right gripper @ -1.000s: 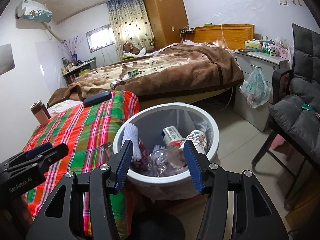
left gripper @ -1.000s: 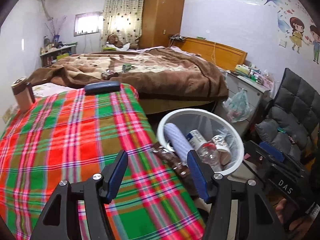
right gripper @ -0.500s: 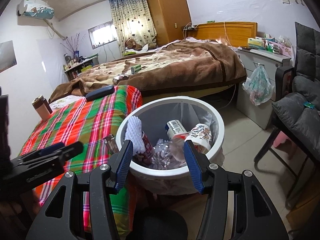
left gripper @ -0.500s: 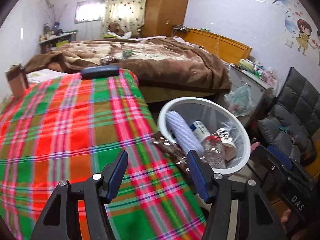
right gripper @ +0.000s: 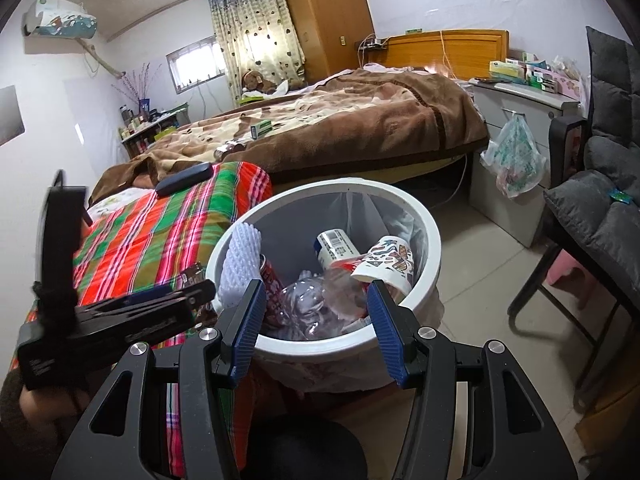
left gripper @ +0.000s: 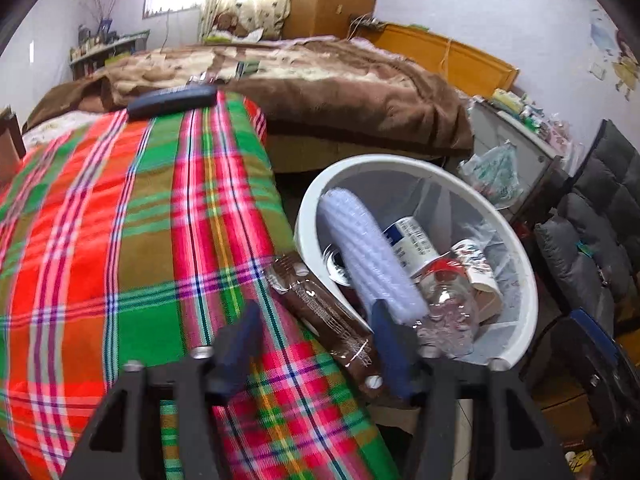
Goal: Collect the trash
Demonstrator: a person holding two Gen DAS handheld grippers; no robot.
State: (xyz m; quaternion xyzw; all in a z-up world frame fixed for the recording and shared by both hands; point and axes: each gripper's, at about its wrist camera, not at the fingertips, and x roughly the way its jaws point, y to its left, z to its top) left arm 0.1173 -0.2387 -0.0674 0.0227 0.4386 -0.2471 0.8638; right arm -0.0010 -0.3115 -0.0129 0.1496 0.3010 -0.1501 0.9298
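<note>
brown wrapper [left gripper: 328, 312] lying at the right edge of the plaid blanket [left gripper: 120, 240], long and narrow, its long axis running from the upper left toward the lower right, the near end pointing to the left gripper [left gripper: 316, 344]. touching or just beside the rim of the white bin [left gripper: 516, 248], which stands on the tiled floor [right gripper: 480, 264] close against the blanket's edge. near end of the wrapper partly covered by the gripper's right finger; cannot tell whether the far end rests on the rim or only beside it.

in the bin: white foam net sleeve [left gripper: 368, 252] leaning up on the left wall, crushed clear bottle [right gripper: 320, 304], paper cup [right gripper: 388, 264] with a coloured print, white labelled container [right gripper: 336, 246]. something red beside the sleeve, too hidden to name.

left gripper held low over the blanket, fingers spread apart, nothing between them; blurred in the left wrist view. right gripper [right gripper: 316, 328] in front of the bin's near rim, also spread wide, holding nothing.

further out: dark flat case [left gripper: 172, 98] at the far end of the blanket, bed with brown cover [right gripper: 360, 128], wooden wardrobe [right gripper: 324, 16], curtain [right gripper: 256, 32], grey cabinet [right gripper: 516, 120] with a plastic bag [right gripper: 514, 156] hanging on it, dark cushioned chair [right gripper: 600, 200] cut off at the right.
</note>
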